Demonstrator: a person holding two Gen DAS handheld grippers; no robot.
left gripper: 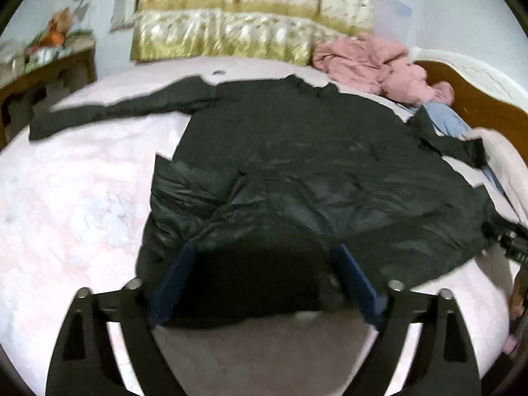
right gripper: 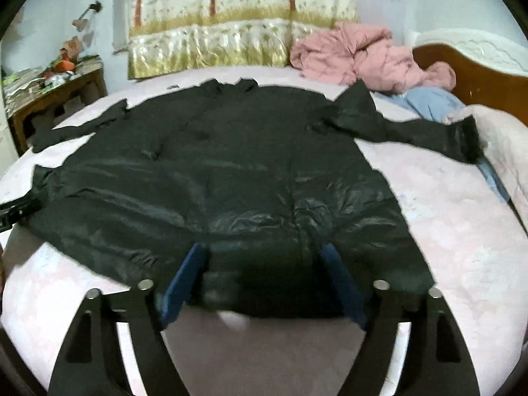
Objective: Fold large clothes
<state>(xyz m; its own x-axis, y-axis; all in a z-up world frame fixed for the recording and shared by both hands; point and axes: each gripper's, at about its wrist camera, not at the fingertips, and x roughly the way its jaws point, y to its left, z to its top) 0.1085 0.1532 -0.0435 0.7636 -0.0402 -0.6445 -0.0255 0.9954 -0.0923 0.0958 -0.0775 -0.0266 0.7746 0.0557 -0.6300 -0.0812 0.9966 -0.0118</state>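
A large black padded coat (left gripper: 283,151) lies spread flat on a pink bed (left gripper: 66,204), its sleeves stretched out left and right. It also shows in the right wrist view (right gripper: 231,165). My left gripper (left gripper: 265,250) is open with its blue fingers (left gripper: 175,280) astride the coat's near hem. My right gripper (right gripper: 264,249) is open the same way, its blue fingers (right gripper: 340,280) over the hem further right. The right gripper's body shows at the coat's right edge in the left wrist view (left gripper: 508,241).
A crumpled pink garment (right gripper: 363,56) and a blue cloth (right gripper: 429,102) lie at the bed's far right by the wooden headboard (right gripper: 478,76). A patterned curtain (right gripper: 237,26) hangs behind. A cluttered wooden table (right gripper: 49,95) stands at the left.
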